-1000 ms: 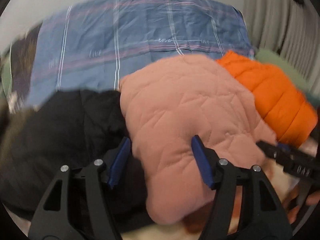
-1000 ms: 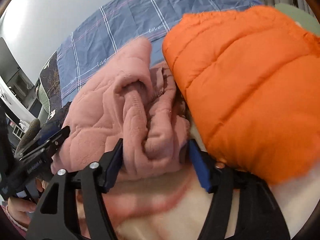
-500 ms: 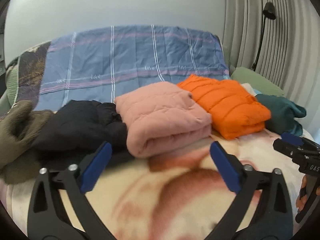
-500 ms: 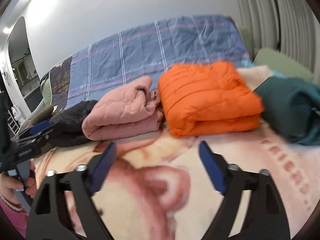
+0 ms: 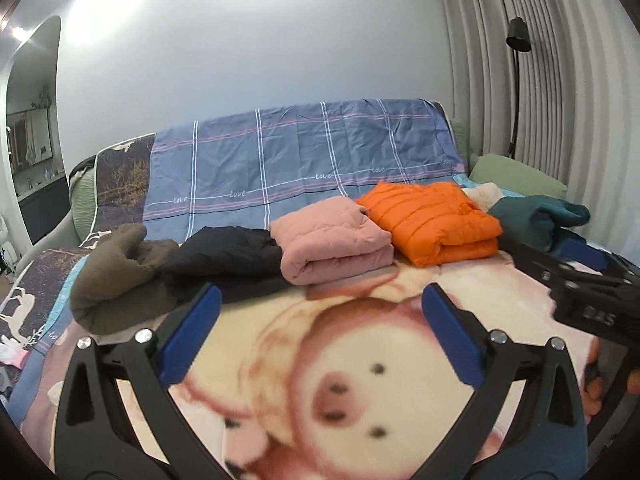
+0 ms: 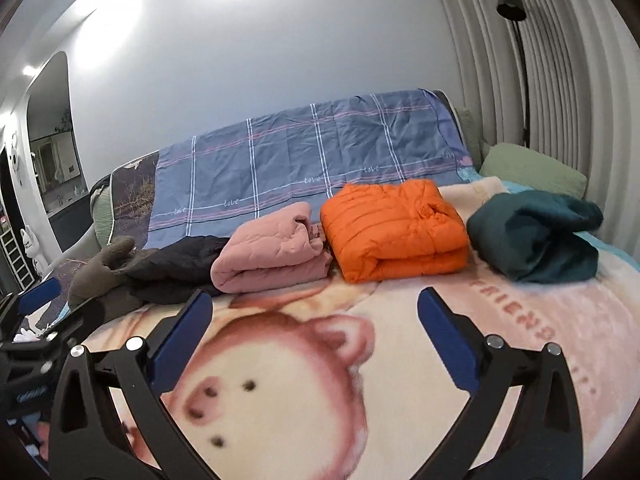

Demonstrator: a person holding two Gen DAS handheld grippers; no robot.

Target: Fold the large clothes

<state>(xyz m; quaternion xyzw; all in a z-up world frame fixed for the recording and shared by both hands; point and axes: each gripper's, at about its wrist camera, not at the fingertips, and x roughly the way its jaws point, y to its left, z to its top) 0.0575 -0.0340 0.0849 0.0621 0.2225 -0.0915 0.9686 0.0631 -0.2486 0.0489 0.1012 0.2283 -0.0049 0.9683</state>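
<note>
A folded pink quilted garment [image 5: 334, 248] [image 6: 272, 254] lies on the pig-print blanket [image 5: 320, 380] [image 6: 304, 368], beside a folded orange puffer jacket [image 5: 430, 222] [image 6: 392, 230]. Left of the pink one lie a black garment [image 5: 228, 258] [image 6: 172, 268] and an olive one [image 5: 120, 276] [image 6: 104, 268], both unfolded. A dark teal garment [image 5: 536, 216] [image 6: 536, 236] sits at the right. My left gripper [image 5: 320, 312] and right gripper [image 6: 316, 312] are open and empty, held back above the blanket, well short of the clothes.
A blue plaid sheet [image 5: 304, 160] covers the sofa back behind the clothes. A green cushion [image 6: 532, 170] lies at the far right, with a floor lamp [image 5: 518, 40] and curtains behind. The right gripper's body [image 5: 580, 292] shows at the left wrist view's right edge.
Both grippers have let go of the pink garment, opened wider and pulled back and up from the row of clothes. The pink garment now lies folded beside the orange jacket.
</note>
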